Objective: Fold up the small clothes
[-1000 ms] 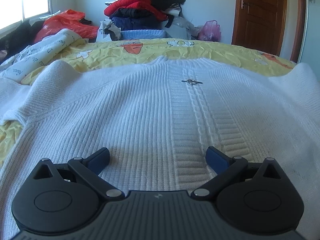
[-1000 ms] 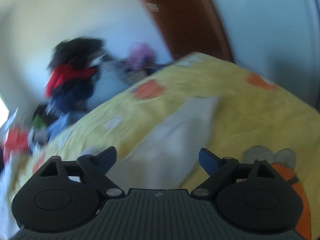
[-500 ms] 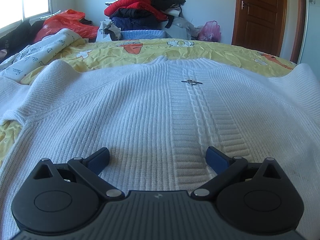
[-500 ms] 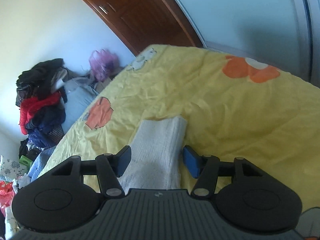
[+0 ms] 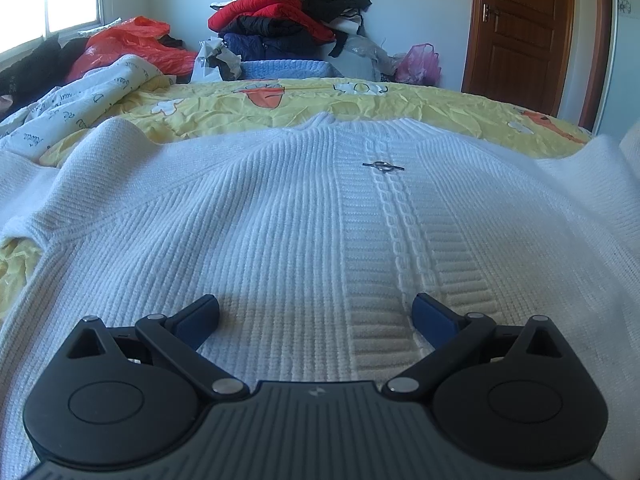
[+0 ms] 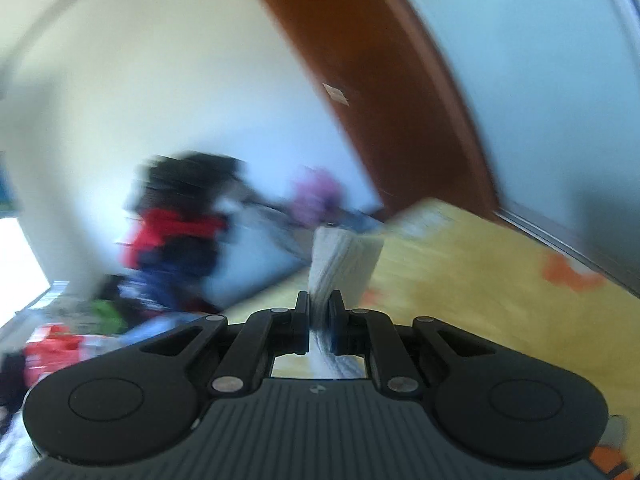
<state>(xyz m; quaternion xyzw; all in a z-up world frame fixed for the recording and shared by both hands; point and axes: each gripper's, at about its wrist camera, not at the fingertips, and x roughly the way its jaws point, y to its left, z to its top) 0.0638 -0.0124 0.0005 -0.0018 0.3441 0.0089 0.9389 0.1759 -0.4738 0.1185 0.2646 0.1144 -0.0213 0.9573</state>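
In the left wrist view, the left gripper point(image 5: 316, 314) is sitting low over a white knit sweater point(image 5: 280, 216). Its two blue fingers point(image 5: 198, 318) are standing wide apart, and nothing is being held between them. The sweater is lying flat and spread out on a yellow bedsheet point(image 5: 240, 104) with orange and white shapes on it. A small metal clasp point(image 5: 383, 166) is sitting on the braided strip that is running up the middle of the sweater. Past the bed, a big pile of clothes point(image 5: 288, 12) is resting against the wall. A red plastic bag point(image 5: 128, 46) is lying to the left of it, and a pink bag point(image 5: 418, 63) is sitting near a brown wooden door point(image 5: 520, 32).

In the right wrist view, the picture is looking very blurry. The right gripper point(image 6: 319, 312) has just been closing, and its fingers are now pinching tight on a white sleeve point(image 6: 344, 258). The end of the sleeve is sticking up past the fingertips, above the yellow bedsheet point(image 6: 480, 272). The pile of clothes point(image 6: 180, 216) and the door point(image 6: 380, 100) are showing as smears behind it.
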